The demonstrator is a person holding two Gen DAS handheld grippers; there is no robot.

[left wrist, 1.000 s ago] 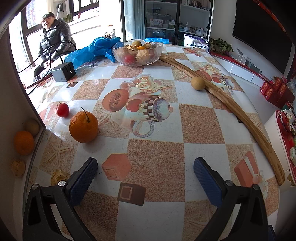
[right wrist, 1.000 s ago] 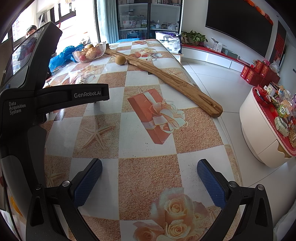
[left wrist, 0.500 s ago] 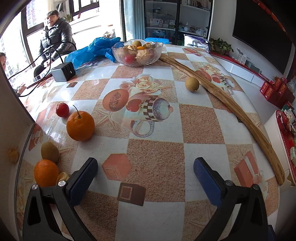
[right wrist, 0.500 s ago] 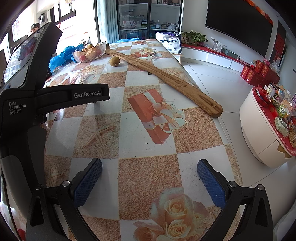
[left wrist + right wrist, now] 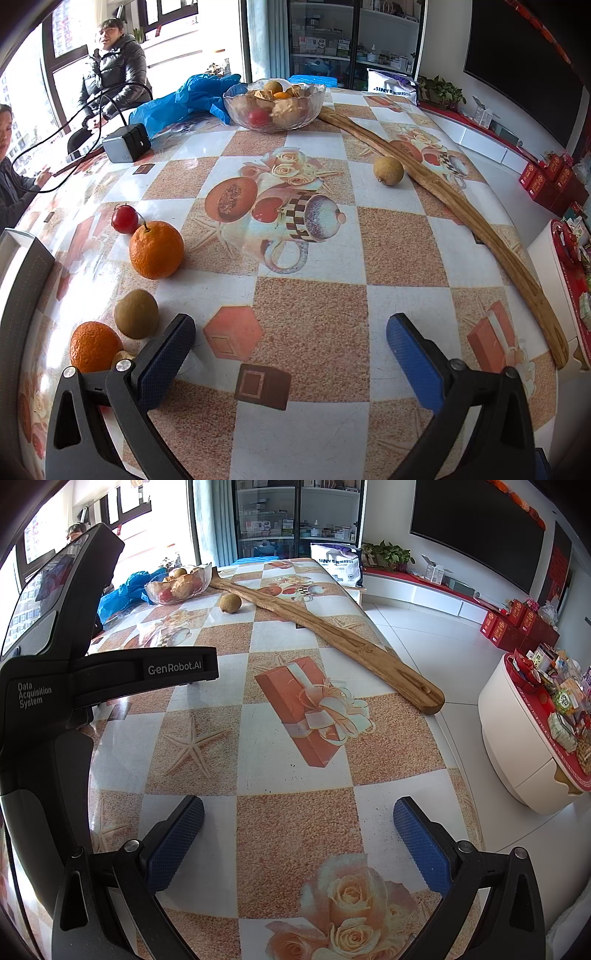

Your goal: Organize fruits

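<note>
In the left wrist view a glass fruit bowl (image 5: 274, 104) with several fruits stands at the table's far end. Loose on the table: a large orange (image 5: 156, 249), a small red fruit (image 5: 125, 219), a brown kiwi-like fruit (image 5: 136, 313), a smaller orange (image 5: 95, 346) at near left, and a tan round fruit (image 5: 388, 171) by a long wooden board (image 5: 458, 206). My left gripper (image 5: 290, 350) is open and empty, just right of the near-left fruits. My right gripper (image 5: 297, 834) is open and empty over bare tablecloth; the bowl (image 5: 179, 585) and the tan fruit (image 5: 230, 602) lie far ahead.
A blue plastic bag (image 5: 184, 99) and a grey power adapter (image 5: 126, 143) with cable lie at the far left. Two people sit beyond the left edge. The left gripper's body (image 5: 55, 672) fills the right view's left side. The table's right edge drops to the floor.
The left gripper's view has swung so the near-left fruits have come onto the table in sight. The tan fruit has rolled left away from the board. The right gripper has not moved.
</note>
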